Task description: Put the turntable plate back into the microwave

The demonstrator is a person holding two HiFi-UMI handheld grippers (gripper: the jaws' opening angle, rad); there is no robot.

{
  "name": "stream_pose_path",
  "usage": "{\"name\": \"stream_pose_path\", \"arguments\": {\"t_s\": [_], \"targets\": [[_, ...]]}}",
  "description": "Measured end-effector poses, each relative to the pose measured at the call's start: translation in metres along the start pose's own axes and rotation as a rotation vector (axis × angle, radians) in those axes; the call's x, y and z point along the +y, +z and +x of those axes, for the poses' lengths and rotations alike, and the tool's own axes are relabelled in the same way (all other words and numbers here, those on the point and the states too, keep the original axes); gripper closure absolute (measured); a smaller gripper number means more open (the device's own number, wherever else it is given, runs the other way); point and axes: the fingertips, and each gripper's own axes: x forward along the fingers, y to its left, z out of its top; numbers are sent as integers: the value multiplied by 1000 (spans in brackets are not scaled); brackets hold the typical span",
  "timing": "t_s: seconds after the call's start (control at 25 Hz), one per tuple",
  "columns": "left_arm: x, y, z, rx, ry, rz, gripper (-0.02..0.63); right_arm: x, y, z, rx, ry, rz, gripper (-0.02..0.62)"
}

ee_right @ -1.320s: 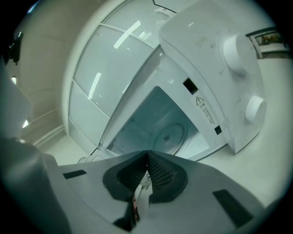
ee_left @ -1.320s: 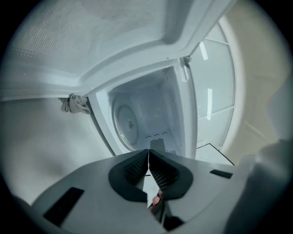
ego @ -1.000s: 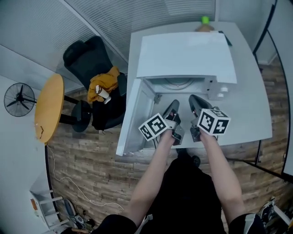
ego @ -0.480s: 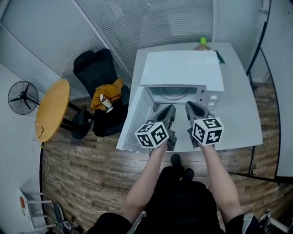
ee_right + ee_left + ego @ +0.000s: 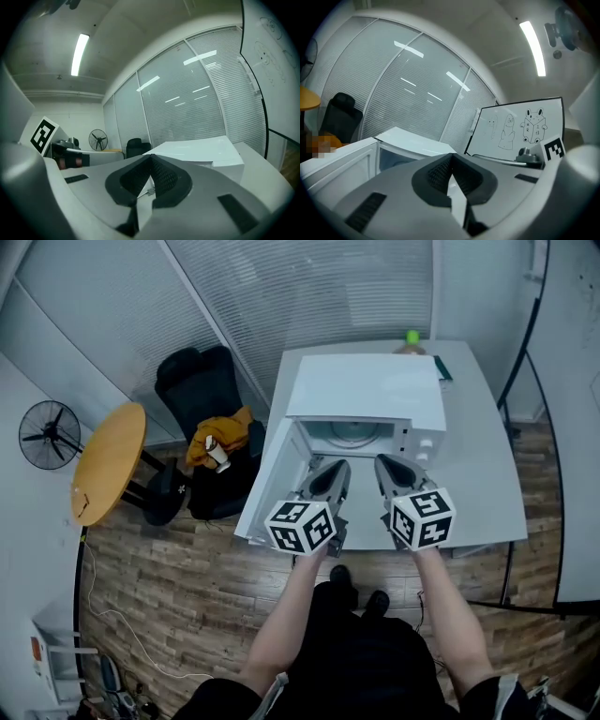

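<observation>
The white microwave (image 5: pixel 366 390) stands on a white table (image 5: pixel 487 474) with its door (image 5: pixel 267 484) swung open to the left. Inside the cavity a round pale turntable plate (image 5: pixel 354 434) lies flat. Both grippers hover in front of the opening, side by side and outside the cavity. My left gripper (image 5: pixel 338 466) is shut and holds nothing; in the left gripper view its tips (image 5: pixel 451 157) meet, with the microwave (image 5: pixel 410 140) ahead on the left. My right gripper (image 5: pixel 382 461) is also shut and empty, its tips (image 5: pixel 151 157) touching below the microwave top (image 5: pixel 197 150).
A green-capped bottle (image 5: pixel 412 337) stands behind the microwave. Left of the table are a black office chair (image 5: pixel 192 381) with a yellow garment (image 5: pixel 217 432), a round wooden table (image 5: pixel 108 465) and a floor fan (image 5: pixel 45 435). A whiteboard (image 5: pixel 515 129) shows at the right.
Both grippers have risen and drawn back from the microwave opening toward the person, rolling as they went. Their jaws stayed shut. The microwave now looks smaller and farther below.
</observation>
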Motion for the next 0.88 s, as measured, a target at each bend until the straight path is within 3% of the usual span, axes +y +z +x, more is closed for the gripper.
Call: {"name": "stream_pose_path", "arguments": {"t_s": [0.88], "targets": [[17, -6, -11, 20, 41, 0, 609, -2, -7, -1, -6, -21, -6, 588]]}}
